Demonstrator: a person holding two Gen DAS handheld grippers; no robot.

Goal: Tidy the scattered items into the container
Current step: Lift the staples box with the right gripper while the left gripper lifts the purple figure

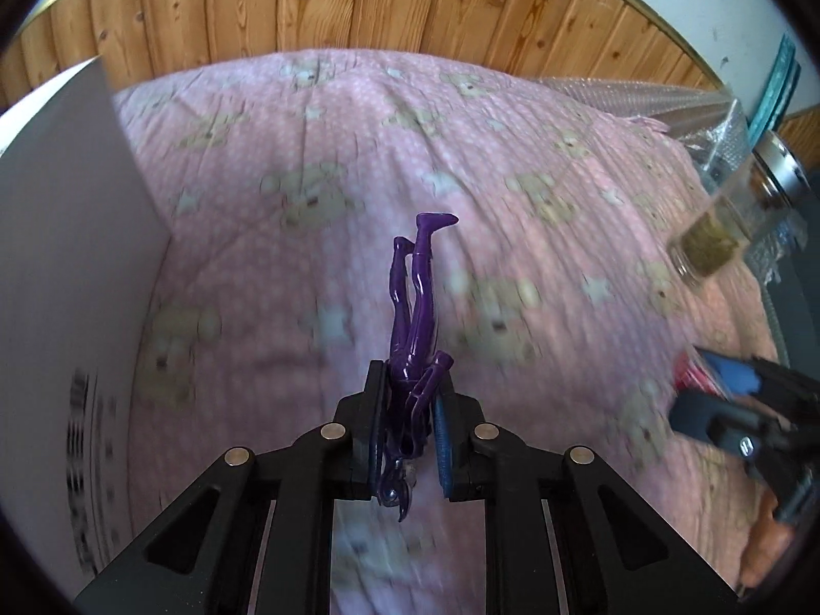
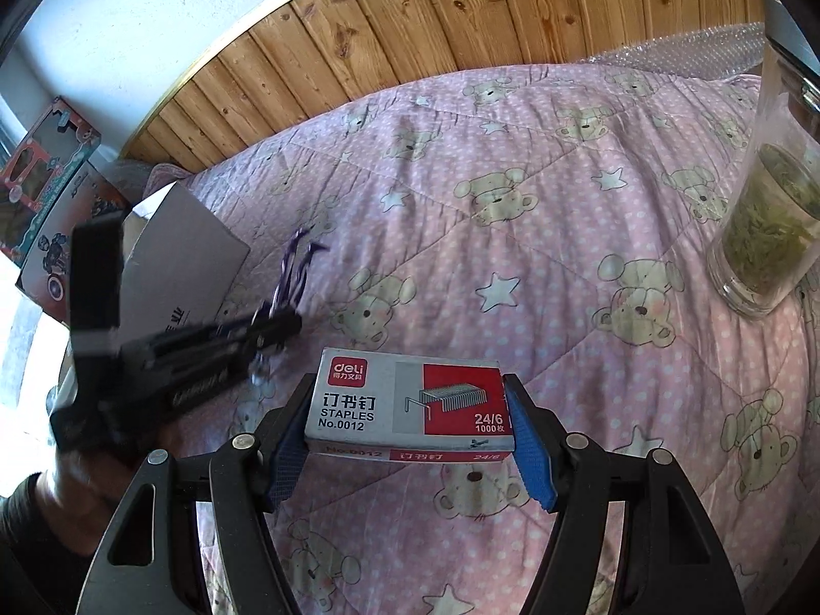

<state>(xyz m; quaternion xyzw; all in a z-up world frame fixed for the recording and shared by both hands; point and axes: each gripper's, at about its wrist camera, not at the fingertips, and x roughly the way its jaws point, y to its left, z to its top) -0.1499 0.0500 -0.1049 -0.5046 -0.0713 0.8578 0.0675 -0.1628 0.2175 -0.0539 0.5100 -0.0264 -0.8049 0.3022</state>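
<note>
Jaws, L: pressed onto the purple figurine (image 1: 416,338); left gripper (image 1: 407,405) pads grip its upper body & arms; head end sits back betw. the pads, legs project out past the tips.
Jaws, R: pinching the staple box (image 2: 410,400) by its two short ends; right gripper (image 2: 410,410) w/ one blue pad on each end; box spans the whole gap.
Count: 1 figurine; 1 staple box; 1 white cardboard box (image 1: 66,266); 1 glass jar (image 2: 769,225); 2 grippers.
Figurine, position: held clear above the pink bear-print quilt (image 1: 318,195); white cardboard box wall just to its left in the L wrist view.
Figurine, axis: long axis runs along the fingers, away from the camera; upside down rel. to grip, feet farthest out, one foot bent to the side at the top.
Staple box, position: held above the quilt, near the fingertips; printed top face up toward the camera, side label visible below it.
Staple box, axis: long axis crosswise to the fingers, L-R in the R wrist view; lying flat.
Jar: stands on the quilt at the right, well apart from both held items; greenish contents in the lower part.
Blur: L gripper & figurine smeared in the R wrist view; detail there cannot be read.
</note>
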